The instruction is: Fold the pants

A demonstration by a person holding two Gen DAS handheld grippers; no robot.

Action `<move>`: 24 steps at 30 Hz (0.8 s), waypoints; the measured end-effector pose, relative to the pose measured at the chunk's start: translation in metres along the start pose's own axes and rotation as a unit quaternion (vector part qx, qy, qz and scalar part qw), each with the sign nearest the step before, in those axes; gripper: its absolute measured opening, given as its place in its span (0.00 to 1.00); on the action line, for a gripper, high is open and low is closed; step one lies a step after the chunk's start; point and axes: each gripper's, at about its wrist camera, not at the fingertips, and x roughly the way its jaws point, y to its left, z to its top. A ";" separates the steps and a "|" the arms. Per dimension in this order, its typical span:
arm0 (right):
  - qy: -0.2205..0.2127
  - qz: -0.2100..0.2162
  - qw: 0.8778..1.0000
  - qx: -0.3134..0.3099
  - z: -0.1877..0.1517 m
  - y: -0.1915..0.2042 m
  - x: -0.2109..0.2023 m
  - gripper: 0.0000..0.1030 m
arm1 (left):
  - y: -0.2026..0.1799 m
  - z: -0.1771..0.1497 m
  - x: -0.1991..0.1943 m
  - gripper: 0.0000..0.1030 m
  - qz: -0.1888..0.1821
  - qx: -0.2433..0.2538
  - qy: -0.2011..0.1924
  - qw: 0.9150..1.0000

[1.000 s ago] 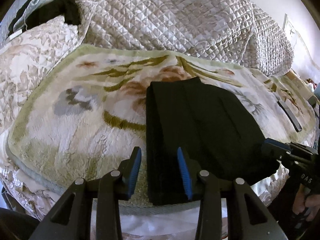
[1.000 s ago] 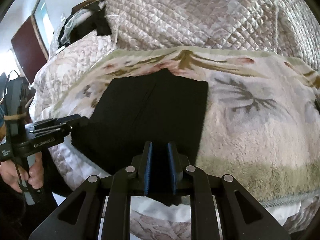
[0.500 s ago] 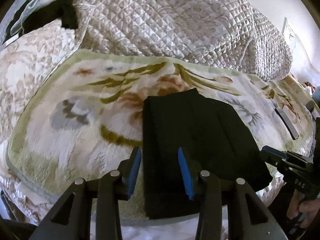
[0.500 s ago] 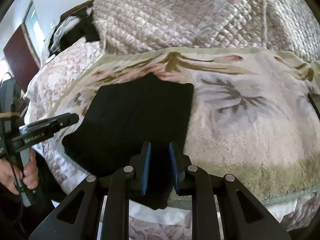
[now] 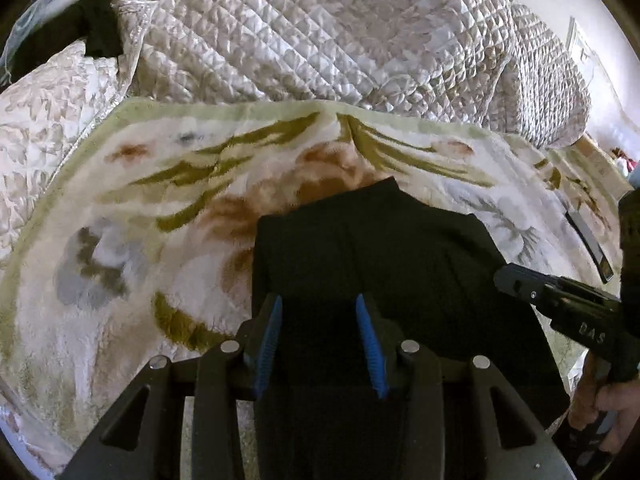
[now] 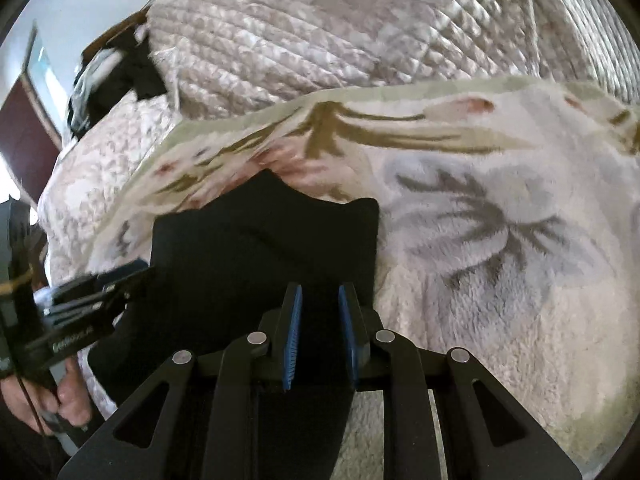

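Note:
The black pants (image 5: 380, 252) lie folded flat on a floral plush blanket (image 5: 132, 248) on the bed. They also show in the right wrist view (image 6: 256, 256). My left gripper (image 5: 320, 304) is open, its blue pads over the near left part of the pants. My right gripper (image 6: 319, 292) stands over the near right edge of the pants with a narrow gap between its pads and nothing between them. Each gripper shows in the other's view, the right one (image 5: 560, 304) and the left one (image 6: 92, 296).
A bulky quilted bedspread (image 5: 320, 32) rises behind the blanket. A dark garment (image 5: 96, 28) lies at the far left on the pillows. A slim dark flat object (image 5: 590, 240) lies on the blanket at the right. The bed's front edge is just under the grippers.
Both grippers have moved forward over the near edge of the pants. The right gripper's pads have opened slightly. The pants lie as before.

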 end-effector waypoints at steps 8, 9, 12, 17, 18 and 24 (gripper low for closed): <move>-0.001 0.011 1.000 0.019 -0.007 -0.009 -0.022 0.18 | 0.018 0.000 -0.012 0.41 0.000 -0.019 -0.001 1.000; 0.001 0.016 1.000 0.023 -0.008 -0.011 -0.023 0.18 | 0.019 0.000 -0.013 0.41 -0.004 -0.022 -0.001 1.000; 0.013 0.035 0.999 0.039 -0.014 -0.018 -0.025 0.27 | 0.026 -0.005 -0.022 0.48 -0.038 -0.036 -0.009 0.999; 0.031 0.086 0.993 0.072 -0.021 -0.027 -0.015 0.49 | 0.034 -0.014 -0.009 0.58 -0.081 -0.063 0.018 0.995; 0.031 0.090 0.993 0.073 -0.021 -0.027 -0.015 0.49 | 0.036 -0.017 -0.003 0.61 -0.091 -0.070 0.030 0.993; 0.034 0.123 0.988 0.091 -0.024 -0.028 -0.011 0.50 | 0.040 -0.017 0.005 0.66 -0.118 -0.090 0.024 0.989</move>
